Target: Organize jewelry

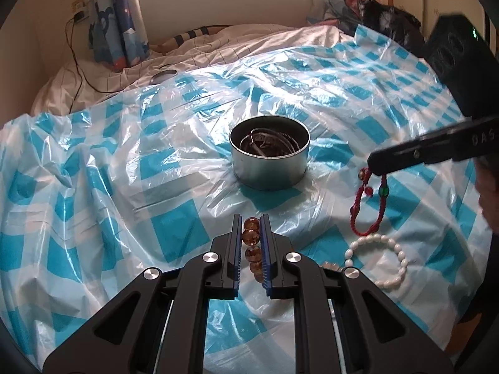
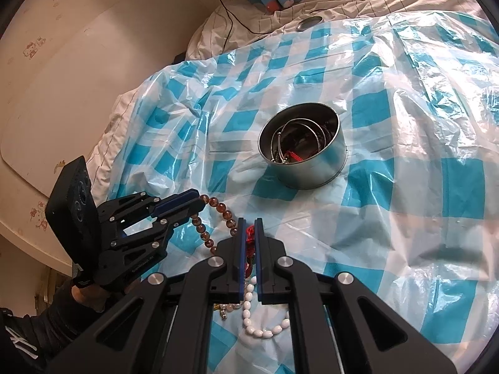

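Amber beads [image 1: 251, 236] sit pinched between the narrow jaws of the left gripper [image 1: 251, 249], the strand hanging clear of the bed's checked plastic sheet [image 1: 174, 168]; the right gripper [image 2: 249, 249] is clamped on a red cord bracelet [image 1: 369, 208], also lifted; carrying each over the round tin [image 1: 269, 162] before letting go looks the safest way, so no loop drapes over the rim; silver bangles [image 2: 308, 134] and something red already lie inside; a white bead bracelet [image 1: 377, 260] waits on the sheet.

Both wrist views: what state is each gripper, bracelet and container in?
Left gripper: shut on amber bead bracelet, lifted.
Right gripper: shut on red cord bracelet, hanging.
White oval-bead bracelet: lying on the checked plastic sheet, free.
Round metal tin: upright, lidless, holding jewelry.
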The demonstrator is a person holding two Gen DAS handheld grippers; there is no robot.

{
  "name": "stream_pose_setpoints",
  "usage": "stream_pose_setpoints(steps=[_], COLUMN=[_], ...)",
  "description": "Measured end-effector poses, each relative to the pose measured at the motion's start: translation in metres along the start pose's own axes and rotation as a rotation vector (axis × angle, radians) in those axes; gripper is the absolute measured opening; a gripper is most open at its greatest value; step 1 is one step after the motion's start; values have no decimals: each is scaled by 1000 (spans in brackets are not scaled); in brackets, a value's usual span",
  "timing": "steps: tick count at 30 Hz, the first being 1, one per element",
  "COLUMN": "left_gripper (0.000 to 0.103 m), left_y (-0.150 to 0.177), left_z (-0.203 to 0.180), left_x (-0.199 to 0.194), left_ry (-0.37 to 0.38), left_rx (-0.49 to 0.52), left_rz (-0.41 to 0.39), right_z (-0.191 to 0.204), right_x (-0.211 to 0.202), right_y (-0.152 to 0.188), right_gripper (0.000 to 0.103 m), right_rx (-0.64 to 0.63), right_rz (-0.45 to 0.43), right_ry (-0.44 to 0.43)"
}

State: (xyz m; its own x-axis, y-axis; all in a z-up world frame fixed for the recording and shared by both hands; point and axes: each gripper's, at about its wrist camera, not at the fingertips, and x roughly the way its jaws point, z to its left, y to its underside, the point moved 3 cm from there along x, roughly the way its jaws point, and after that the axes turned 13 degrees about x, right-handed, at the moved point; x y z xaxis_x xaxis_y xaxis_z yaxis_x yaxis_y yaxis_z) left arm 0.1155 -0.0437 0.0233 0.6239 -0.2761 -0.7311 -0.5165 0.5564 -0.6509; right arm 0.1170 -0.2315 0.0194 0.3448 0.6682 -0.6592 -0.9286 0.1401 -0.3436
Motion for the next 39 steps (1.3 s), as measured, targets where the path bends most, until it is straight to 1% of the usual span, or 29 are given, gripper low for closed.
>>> stream_pose_setpoints(steps=[7, 10, 16, 18, 20, 23, 25, 26, 27, 29, 35, 36, 37, 38, 39], left_gripper=[10, 10, 10, 10, 10, 10, 10, 10, 10, 10, 10, 10, 10, 10, 10], left_y=[-4, -3, -1, 0, 2, 7, 10, 11, 12, 14, 19, 18, 18, 17, 17], left_z=[9, 14, 19, 23, 25, 26, 27, 27, 29, 29, 33, 33, 33, 33, 33], left_x=[-2, 2, 7, 8, 13, 22, 24, 24, 25, 26, 28, 27, 27, 26, 26], left_ry=[38, 72, 99, 117, 128, 123, 125, 124, 124, 121, 116, 115, 116, 115, 114], left_rx=[-77, -124, -172, -199, -212, -220, -230, -235, -237, -239, -243, -244, -244, -243, -242], left_rz=[-33, -35, -35, -37, -19, 15, 31, 35, 40, 52, 67, 64, 63, 62, 61], right_z=[-4, -10, -20, -21, -23, -27, -31, -32, -32, -33, -37, -37, -37, -36, -35], right_x=[-1, 3, 13, 15, 18, 26, 31, 33, 33, 36, 44, 45, 45, 44, 43], right_y=[-4, -4, -4, -5, -4, -1, 0, 1, 2, 3, 7, 7, 7, 7, 6], right_gripper=[6, 6, 6, 6, 6, 6, 21, 34, 41, 44, 44, 42, 38, 26, 11], right_rx=[15, 27, 47, 41, 35, 44, 59, 59, 54, 51, 38, 30, 22, 14, 10], right_rz=[-11, -10, 5, 4, 9, 38, 60, 60, 59, 67, 74, 70, 62, 60, 60], right_ry=[8, 34, 69, 93, 124, 149, 164, 169, 174, 185, 211, 218, 227, 233, 232])
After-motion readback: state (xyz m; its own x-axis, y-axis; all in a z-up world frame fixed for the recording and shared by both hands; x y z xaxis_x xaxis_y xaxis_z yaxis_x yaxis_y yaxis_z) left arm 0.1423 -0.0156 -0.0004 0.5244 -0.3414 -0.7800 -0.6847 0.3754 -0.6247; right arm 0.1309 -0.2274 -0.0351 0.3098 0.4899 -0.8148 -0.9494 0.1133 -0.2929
